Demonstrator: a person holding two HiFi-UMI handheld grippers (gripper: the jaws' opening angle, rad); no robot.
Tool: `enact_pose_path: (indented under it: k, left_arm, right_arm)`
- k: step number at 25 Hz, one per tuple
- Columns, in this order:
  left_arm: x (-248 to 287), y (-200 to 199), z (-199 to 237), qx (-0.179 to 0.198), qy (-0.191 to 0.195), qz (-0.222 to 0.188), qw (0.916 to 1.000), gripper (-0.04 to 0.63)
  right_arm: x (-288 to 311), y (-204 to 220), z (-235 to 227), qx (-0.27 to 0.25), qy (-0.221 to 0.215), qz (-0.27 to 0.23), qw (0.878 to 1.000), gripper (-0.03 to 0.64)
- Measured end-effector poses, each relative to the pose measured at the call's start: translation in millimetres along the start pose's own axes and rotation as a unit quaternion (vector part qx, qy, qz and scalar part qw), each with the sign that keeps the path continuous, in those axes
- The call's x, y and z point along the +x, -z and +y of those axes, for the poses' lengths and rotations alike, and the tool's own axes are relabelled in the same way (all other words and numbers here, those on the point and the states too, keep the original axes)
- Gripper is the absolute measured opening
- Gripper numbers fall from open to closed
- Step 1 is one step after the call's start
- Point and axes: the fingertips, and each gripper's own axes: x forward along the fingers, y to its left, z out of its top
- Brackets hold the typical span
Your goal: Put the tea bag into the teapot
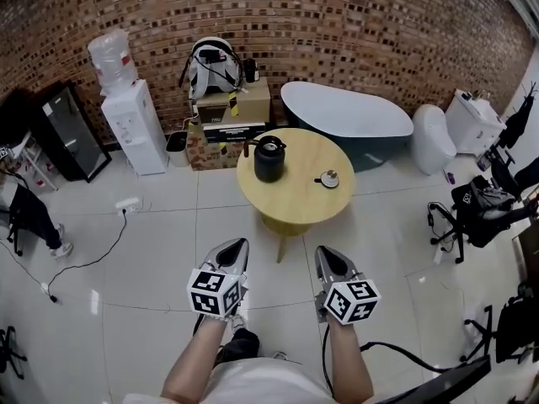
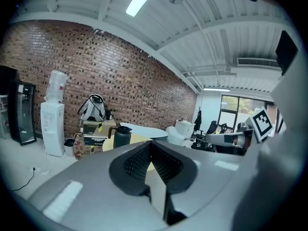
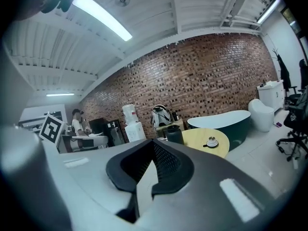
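One black lidded teapot and one small white saucer, contents unclear, stood apart on one round yellow wooden table. Both left gripper and right gripper were closed, empty, well short of table.

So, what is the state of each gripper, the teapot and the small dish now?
left gripper: shut, empty.
right gripper: shut, empty.
teapot: upright on the round table, lid on.
small dish: on the table, apart from the teapot; contents unclear.
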Motion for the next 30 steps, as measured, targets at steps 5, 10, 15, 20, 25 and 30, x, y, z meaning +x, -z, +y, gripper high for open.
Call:
enact_pose_path:
  k: [5, 10, 15, 20, 25, 30]
  left_arm:
    - [-29, 8, -19, 0.001, -0.014, -0.009, 0.9999, 0.012]
    - [-48, 15, -25, -0.002, -0.022, -0.013, 0.9997, 0.012]
    - [-50, 17, -32, -0.009, -0.018, -0.018, 0.9996, 0.012]
    - [-48, 11, -30, -0.001, -0.012, -0.024, 0.9997, 0.012]
    - [-46, 9, -25, 0.001, -0.010, -0.023, 0.9997, 0.012]
    - [-45, 4, -17, 0.000, -0.007, -0.021, 0.9997, 0.012]
  right_arm:
    - [-23, 11, 13, -0.032, -0.009, 0.013, 0.999, 0.000]
    - [-36, 16, 28, -0.068, -0.003, 0.027, 0.997, 0.000]
    - [-43, 13, 26, -0.067, 0.005, 0.023, 0.998, 0.000]
    - [-40, 11, 28, -0.066, 0.009, 0.016, 0.998, 0.000]
    - [-37, 14, 30, -0.062, 0.010, 0.016, 0.998, 0.000]
    - [-30, 12, 34, -0.060, 0.013, 0.017, 0.998, 0.000]
